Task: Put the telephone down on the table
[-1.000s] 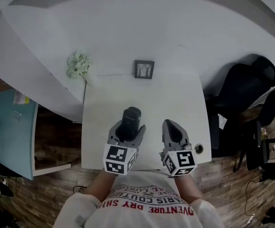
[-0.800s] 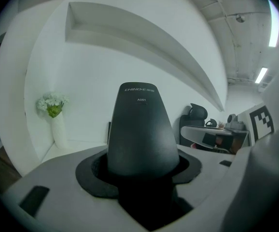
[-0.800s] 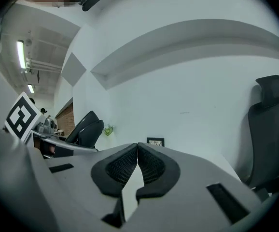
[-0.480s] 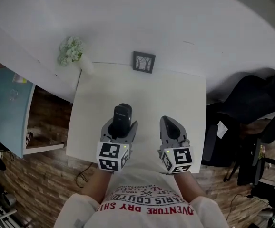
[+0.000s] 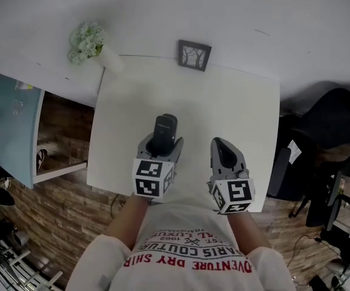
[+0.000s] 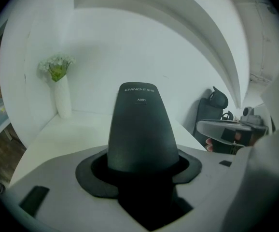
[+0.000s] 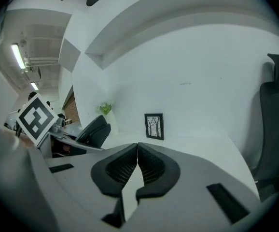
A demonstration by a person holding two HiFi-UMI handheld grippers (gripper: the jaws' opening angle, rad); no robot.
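Note:
A dark grey telephone handset [image 5: 163,133] sticks out forward from my left gripper [image 5: 160,151], whose jaws are shut on its lower end. It hangs above the near half of the white table [image 5: 217,102]. In the left gripper view the telephone [image 6: 142,129] fills the middle, its tip pointing at the back wall. My right gripper [image 5: 223,152] is beside it on the right, shut with nothing between its pads [image 7: 130,166]. From the right gripper view the telephone [image 7: 92,131] and the left gripper's marker cube [image 7: 35,118] show at the left.
A small framed picture [image 5: 194,54] stands at the table's far edge against the wall. A white vase of pale flowers [image 5: 89,43] is at the far left corner. Black office chairs [image 5: 329,117] stand to the right, a light blue desk [image 5: 8,126] to the left.
Both grippers have come down toward the table, the left one still carrying the telephone. The head view has shifted, so the table sits higher and more to the right in the picture.

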